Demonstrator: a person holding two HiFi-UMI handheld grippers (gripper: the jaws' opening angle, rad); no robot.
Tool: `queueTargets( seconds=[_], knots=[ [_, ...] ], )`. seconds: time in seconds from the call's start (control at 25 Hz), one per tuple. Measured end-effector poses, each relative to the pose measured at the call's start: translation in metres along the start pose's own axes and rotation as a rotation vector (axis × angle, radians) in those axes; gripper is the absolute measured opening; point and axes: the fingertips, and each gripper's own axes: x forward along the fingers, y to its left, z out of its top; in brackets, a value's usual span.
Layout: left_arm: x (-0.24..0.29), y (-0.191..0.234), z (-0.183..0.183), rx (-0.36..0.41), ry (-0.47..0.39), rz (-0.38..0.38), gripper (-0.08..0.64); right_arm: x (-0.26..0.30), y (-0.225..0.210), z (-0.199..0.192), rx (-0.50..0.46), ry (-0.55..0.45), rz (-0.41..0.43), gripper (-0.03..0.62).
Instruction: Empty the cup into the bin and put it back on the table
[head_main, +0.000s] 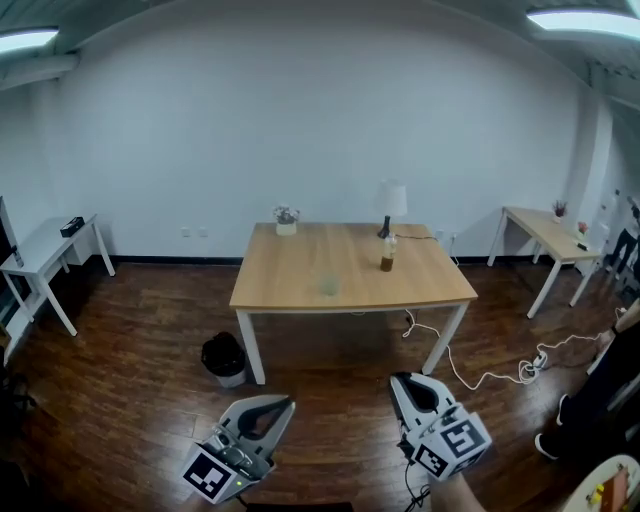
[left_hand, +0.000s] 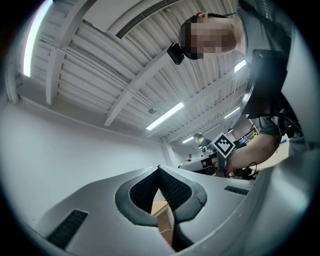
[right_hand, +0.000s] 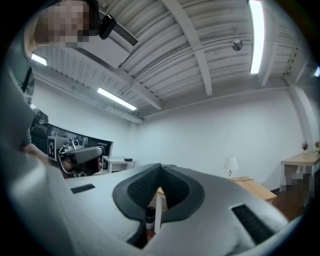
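Note:
A clear cup stands near the front middle of the wooden table. The black bin sits on the floor by the table's front left leg, and it also shows through the jaw gap in the right gripper view. My left gripper and right gripper hover low in the head view, well short of the table. Both point toward it. The left gripper has its jaw tips together with nothing held. So does the right gripper.
On the table stand a brown bottle, a white lamp and a small potted plant. A white cable trails across the floor at the right. Side tables stand at the left and right. A person stands at the right edge.

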Motion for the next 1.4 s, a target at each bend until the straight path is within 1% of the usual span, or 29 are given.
queueTargets(
  seconds=[0.12, 0.32, 0.44, 0.6, 0.72, 0.92, 1.08, 1.2, 1.32, 1.4],
  knots=[
    [0.001, 0.023, -0.012, -0.004, 0.004, -0.012, -0.009, 0.026, -0.004, -0.002, 0.025, 0.01, -0.015, 0.0],
    [0.006, 0.053, -0.029, -0.026, -0.005, -0.012, -0.009, 0.059, -0.015, -0.009, -0.002, 0.025, -0.013, 0.0],
    [0.012, 0.066, -0.044, -0.023, 0.006, -0.013, -0.009, 0.077, -0.025, -0.008, 0.0, 0.023, -0.017, 0.0],
    [0.023, 0.085, -0.064, -0.04, 0.012, 0.004, -0.009, 0.103, -0.038, -0.014, 0.0, 0.032, 0.002, 0.0],
    [0.04, 0.098, -0.08, -0.028, 0.023, 0.0, -0.009, 0.124, -0.056, -0.021, 0.015, 0.022, 0.01, 0.0],
    [0.073, 0.127, -0.102, -0.018, 0.037, 0.018, -0.009, 0.161, -0.089, -0.028, 0.02, 0.029, 0.036, 0.0],
    [0.105, 0.151, -0.125, -0.015, 0.05, 0.049, -0.009, 0.19, -0.12, -0.032, 0.021, 0.031, 0.078, 0.0],
    [0.129, 0.166, -0.139, -0.005, 0.058, 0.061, -0.009, 0.21, -0.143, -0.031, 0.01, 0.026, 0.104, 0.0],
    [0.149, 0.183, -0.154, -0.006, 0.064, 0.075, -0.009, 0.229, -0.163, -0.034, 0.018, 0.017, 0.129, 0.0],
    [0.163, 0.193, -0.163, 0.007, 0.078, 0.082, -0.009, 0.241, -0.176, -0.037, 0.021, 0.019, 0.149, 0.0]
  ],
)
